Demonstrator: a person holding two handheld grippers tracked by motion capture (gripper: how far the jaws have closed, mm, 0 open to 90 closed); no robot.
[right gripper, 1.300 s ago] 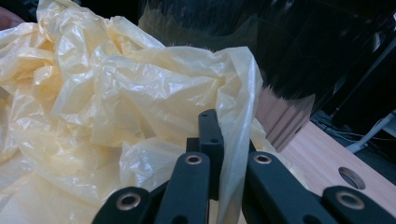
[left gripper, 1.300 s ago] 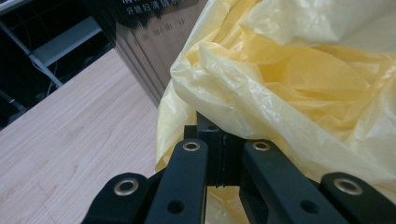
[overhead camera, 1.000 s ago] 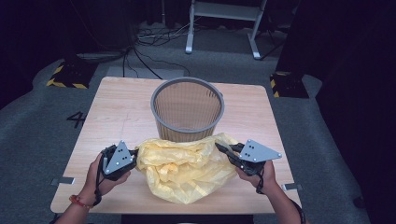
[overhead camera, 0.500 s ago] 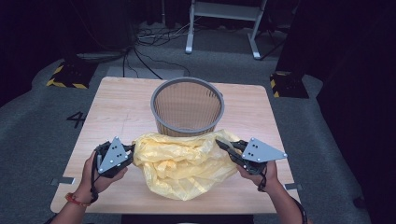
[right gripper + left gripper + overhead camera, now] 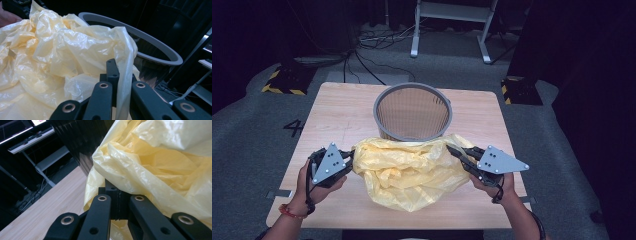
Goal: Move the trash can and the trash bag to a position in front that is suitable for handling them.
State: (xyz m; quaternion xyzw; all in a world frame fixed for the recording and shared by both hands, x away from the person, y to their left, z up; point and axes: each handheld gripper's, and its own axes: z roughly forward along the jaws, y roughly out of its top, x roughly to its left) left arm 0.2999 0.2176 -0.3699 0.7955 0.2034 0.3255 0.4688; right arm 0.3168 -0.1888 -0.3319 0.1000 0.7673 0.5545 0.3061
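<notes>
The left gripper (image 5: 346, 159) is clamped on one edge of the yellow bag (image 5: 409, 170), and the right gripper (image 5: 458, 154) pinches the opposite edge, so the bag hangs spread between them just in front of the bin (image 5: 413, 111), its bottom resting on the table (image 5: 342, 110). The grip looks done; still left, most likely, is opening the bag's mouth and drawing it over the bin's rim. The bin appears empty and unlined. Whether the bag holds anything cannot be told.
</notes>
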